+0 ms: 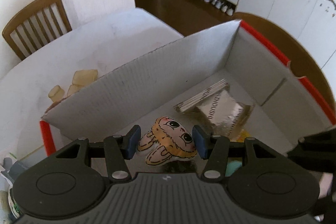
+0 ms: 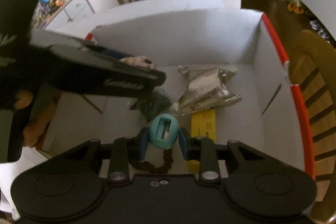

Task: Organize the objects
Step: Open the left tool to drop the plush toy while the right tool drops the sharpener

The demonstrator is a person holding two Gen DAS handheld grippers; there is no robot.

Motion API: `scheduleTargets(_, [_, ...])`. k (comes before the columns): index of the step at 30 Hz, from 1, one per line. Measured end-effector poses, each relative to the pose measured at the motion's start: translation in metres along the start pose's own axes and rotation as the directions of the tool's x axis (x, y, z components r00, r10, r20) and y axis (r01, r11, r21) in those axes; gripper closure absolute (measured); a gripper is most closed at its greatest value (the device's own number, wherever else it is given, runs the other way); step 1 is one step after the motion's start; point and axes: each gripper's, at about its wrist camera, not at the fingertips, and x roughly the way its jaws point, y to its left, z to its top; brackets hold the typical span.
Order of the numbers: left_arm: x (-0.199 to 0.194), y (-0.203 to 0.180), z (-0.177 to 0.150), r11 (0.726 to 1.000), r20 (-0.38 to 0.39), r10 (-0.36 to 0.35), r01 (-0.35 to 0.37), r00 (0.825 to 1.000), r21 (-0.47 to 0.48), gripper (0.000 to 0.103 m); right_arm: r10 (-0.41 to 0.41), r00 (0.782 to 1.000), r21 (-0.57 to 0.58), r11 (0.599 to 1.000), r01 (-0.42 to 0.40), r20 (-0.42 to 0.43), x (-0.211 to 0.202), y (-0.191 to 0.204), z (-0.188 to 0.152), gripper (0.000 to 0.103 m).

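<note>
Mid-drop into the white box [image 1: 189,68]: left hand-held gripper [image 1: 166,143] clamped on bunny toy [image 1: 168,140] at lower centre, right hand-held gripper [image 2: 163,140] clamped on teal sharpener [image 2: 163,131]; next, probably lowering and releasing beside the foil packet [image 2: 205,87].

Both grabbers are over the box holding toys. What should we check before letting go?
1. Left gripper holds the bunny toy between its fingers: ok.
2. Right gripper holds the teal sharpener: ok.
3. Both are above the inside of the box: ok.
4. Bare floor straight under the bunny toy: cannot tell, something dark lies just below it.
5. Spot under the sharpener is free: not ok, a dark hair tie lies there.
6. Silver packet stays out of the way: ok.
</note>
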Motion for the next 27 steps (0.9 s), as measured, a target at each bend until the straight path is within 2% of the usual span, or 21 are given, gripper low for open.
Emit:
scheduleTargets(5, [0.016, 0.002, 0.004, 1.0, -0.043, 0.021, -0.022, 0.999, -0.009, 0.049, -0.004, 0.999, -0.014, 1.0, 0.003, -0.044, 0.008, 0.002, 0.0, 0.074])
scheduleTargets(14, [0.024, 0.008, 0.006, 1.0, -0.092, -0.005, 0.002, 0.996, -0.029, 0.048, -0.026, 0.996, -0.056, 0.998, 0.021, -0.087, 0.013, 0.012, -0.003, 0.074])
scheduleTargets(18, [0.023, 0.01, 0.004, 0.999, -0.092, -0.017, 0.014, 0.996, -0.032, 0.047, -0.035, 0.995, -0.049, 0.998, 0.03, -0.094, 0.012, 0.011, -0.005, 0.074])
scheduleTargets(21, [0.022, 0.013, 0.003, 0.999, -0.097, -0.013, 0.009, 0.995, -0.039, 0.039, -0.04, 0.995, -0.03, 0.999, 0.038, -0.092, 0.011, 0.008, -0.007, 0.074])
scheduleTargets(27, [0.015, 0.012, 0.005, 0.998, -0.078, -0.018, 0.013, 0.997, -0.066, 0.039, -0.025, 0.997, -0.01, 1.0, 0.024, -0.076, 0.0, 0.006, -0.013, 0.07])
